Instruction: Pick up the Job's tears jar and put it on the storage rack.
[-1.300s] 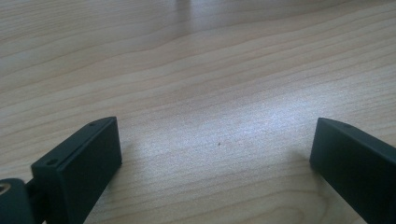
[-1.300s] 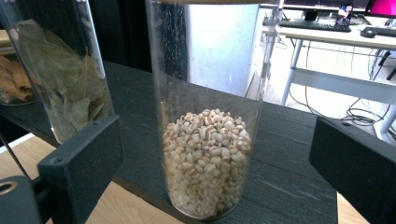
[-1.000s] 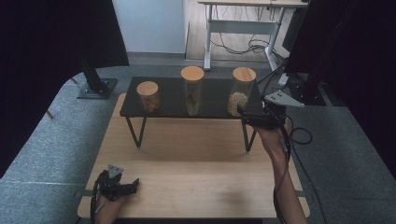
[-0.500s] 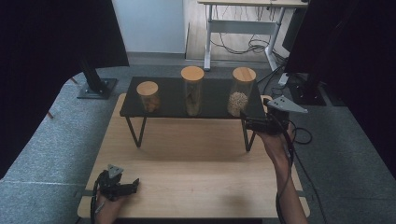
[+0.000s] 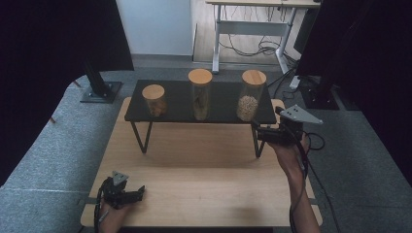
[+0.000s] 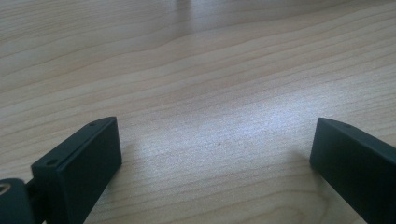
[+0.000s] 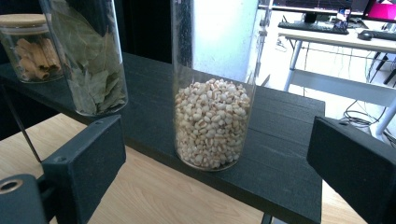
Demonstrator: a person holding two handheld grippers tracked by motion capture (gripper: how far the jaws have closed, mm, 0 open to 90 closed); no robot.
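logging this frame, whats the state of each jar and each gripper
bean jar: upright on the black shelf, part full, lid on, not held
leaf jar: upright, leaves inside, lid on
short jar: upright, lid on, rolled sticks inside
right gripper: open, facing the bean jar, apart from it
left gripper: open, empty, low over the table

Wide gap between right gripper (image 7: 215,154) jaws, lower frame, bean jar (image 7: 212,84) centred ahead, not touched. Leaf jar (image 7: 86,51) close at upper left, narrow shelf (image 7: 285,154) strip between the two. Right of bean jar: open shelf top to its edge. Bare wooden table (image 5: 204,170) across lower high view, free under shelf between its legs. Left gripper (image 6: 215,154) jaws spread over bare wood.
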